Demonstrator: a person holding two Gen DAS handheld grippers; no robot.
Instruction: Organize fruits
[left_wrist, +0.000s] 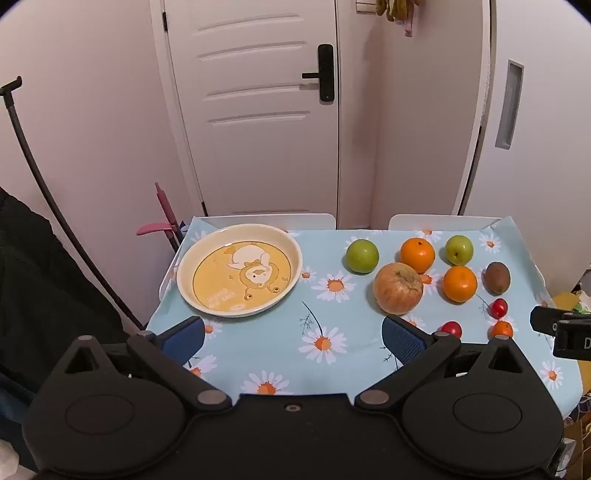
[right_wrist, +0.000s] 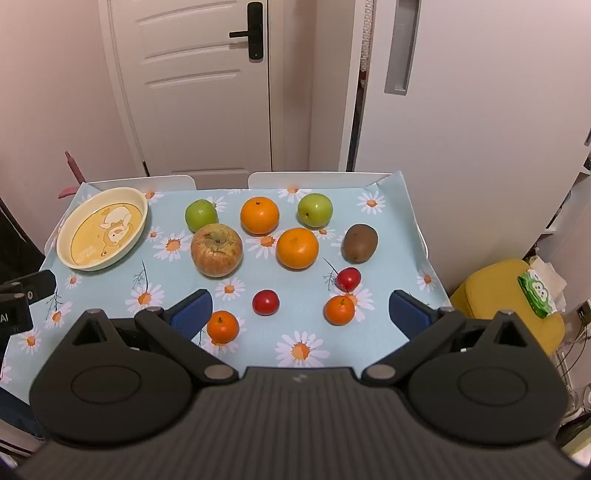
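A yellow plate (left_wrist: 184, 284) (right_wrist: 64, 254) with a duck picture lies at the table's left, with nothing on it. To its right lie loose fruits: a big reddish apple (left_wrist: 398, 288) (right_wrist: 216, 250), two green apples (left_wrist: 362, 255) (right_wrist: 315, 209), two oranges (left_wrist: 459, 283) (right_wrist: 297, 247), a kiwi (left_wrist: 497, 277) (right_wrist: 360, 242), two small red fruits (right_wrist: 265, 302) and two small mandarins (right_wrist: 222, 326). My left gripper (left_wrist: 293, 341) hovers open over the near middle of the table, holding nothing. Above the near small fruits my right gripper (right_wrist: 301, 312) stands wide open, clear of them.
The table wears a light blue daisy cloth (left_wrist: 317, 295) (right_wrist: 306, 350). White chair backs (left_wrist: 269, 219) and a white door (left_wrist: 255, 110) stand behind it. A yellow stool (right_wrist: 509, 295) with a green packet sits at the right. Dark clothing (left_wrist: 44, 295) hangs on the left.
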